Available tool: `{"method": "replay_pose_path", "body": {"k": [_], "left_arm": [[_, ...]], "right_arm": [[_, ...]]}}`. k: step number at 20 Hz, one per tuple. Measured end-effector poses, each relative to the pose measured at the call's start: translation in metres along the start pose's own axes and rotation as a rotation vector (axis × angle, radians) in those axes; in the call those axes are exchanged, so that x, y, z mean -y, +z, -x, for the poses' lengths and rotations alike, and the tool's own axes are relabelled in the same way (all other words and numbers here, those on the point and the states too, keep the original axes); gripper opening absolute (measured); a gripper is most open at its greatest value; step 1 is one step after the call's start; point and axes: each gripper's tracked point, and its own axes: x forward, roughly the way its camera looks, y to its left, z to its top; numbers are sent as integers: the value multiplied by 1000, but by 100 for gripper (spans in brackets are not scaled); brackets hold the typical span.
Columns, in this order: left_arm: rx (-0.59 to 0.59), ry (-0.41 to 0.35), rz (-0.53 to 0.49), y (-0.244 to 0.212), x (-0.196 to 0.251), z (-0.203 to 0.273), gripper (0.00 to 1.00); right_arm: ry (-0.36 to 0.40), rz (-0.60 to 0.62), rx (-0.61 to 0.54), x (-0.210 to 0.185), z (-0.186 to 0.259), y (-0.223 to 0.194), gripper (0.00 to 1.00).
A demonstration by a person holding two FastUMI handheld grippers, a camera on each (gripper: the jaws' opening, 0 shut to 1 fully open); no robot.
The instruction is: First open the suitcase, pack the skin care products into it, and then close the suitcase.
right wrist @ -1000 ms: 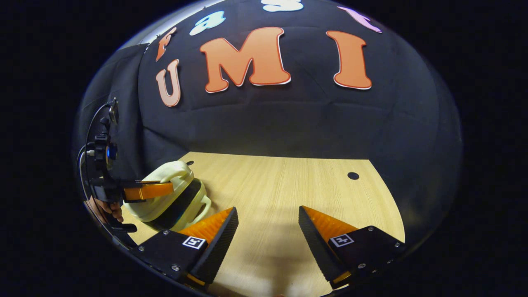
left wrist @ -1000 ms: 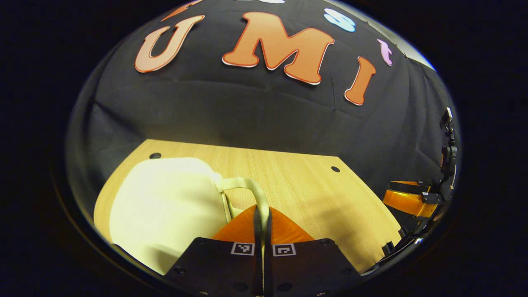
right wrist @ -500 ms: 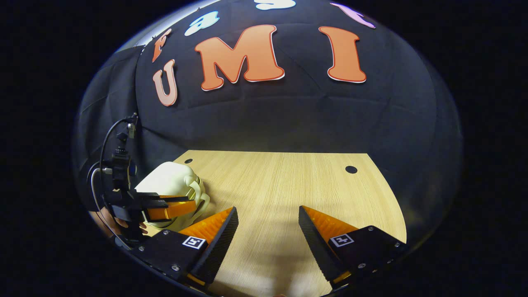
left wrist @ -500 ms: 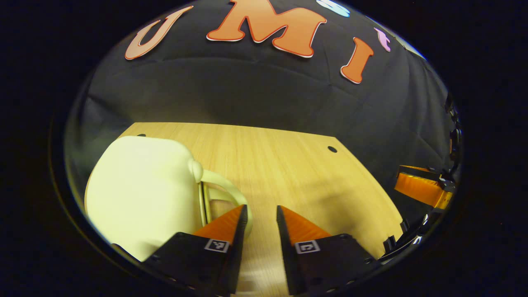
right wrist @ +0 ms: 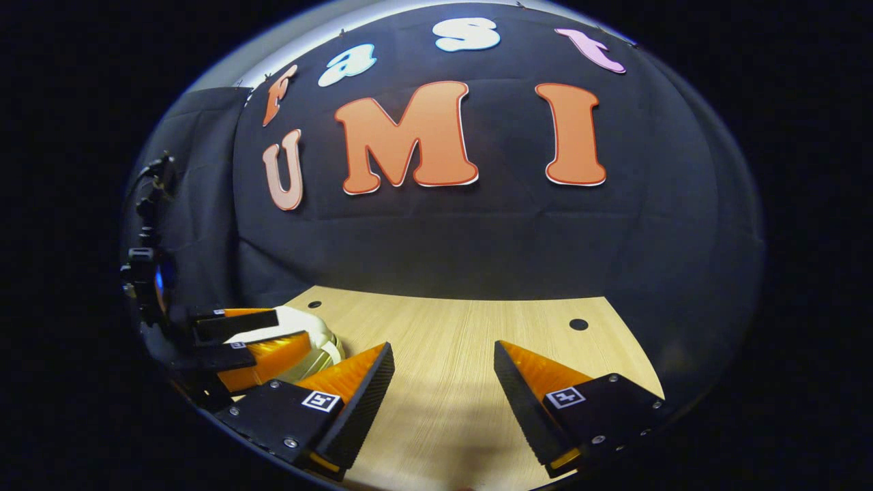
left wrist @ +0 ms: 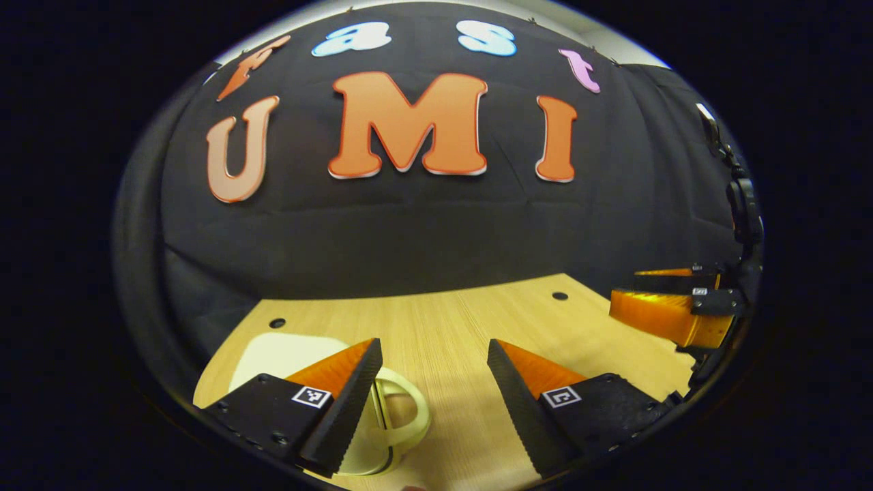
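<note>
The cream suitcase (left wrist: 273, 351) lies shut on the wooden table, low and left in the left gripper view, its loop handle (left wrist: 412, 416) pointing toward the table's middle. My left gripper (left wrist: 433, 344) is open above the handle and touches nothing. The left finger (left wrist: 334, 382) covers part of the case. In the right gripper view the suitcase (right wrist: 322, 339) sits at the far left, with the left gripper (right wrist: 290, 326) open over it. My right gripper (right wrist: 443, 346) is open over bare table, with nothing between its fingers. It also appears at the right edge as the right gripper (left wrist: 672, 314).
The wooden table (right wrist: 443, 320) ends at the black cloth wall behind it. Small round holes (left wrist: 560, 296) (left wrist: 277, 322) (right wrist: 578, 324) sit near its back corners. Bare wood stretches from the suitcase to the right side.
The left gripper was shut on the suitcase handle with the lid lifted ajar. The lid came down, the gripper let go, opened wide and drew back upward. The right gripper barely moved.
</note>
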Motion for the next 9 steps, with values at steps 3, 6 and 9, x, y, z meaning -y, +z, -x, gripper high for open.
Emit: {"method": "replay_pose_path", "body": {"k": [3, 6, 9], "left_arm": [[79, 23, 1, 23, 4, 11, 96], [140, 44, 48, 40, -1, 21, 96], [204, 94, 49, 56, -7, 30, 96]], "right_arm": [[5, -2, 59, -9, 5, 15, 94], [6, 16, 98, -14, 10, 29, 94], [10, 25, 141, -17, 16, 44, 94]]}}
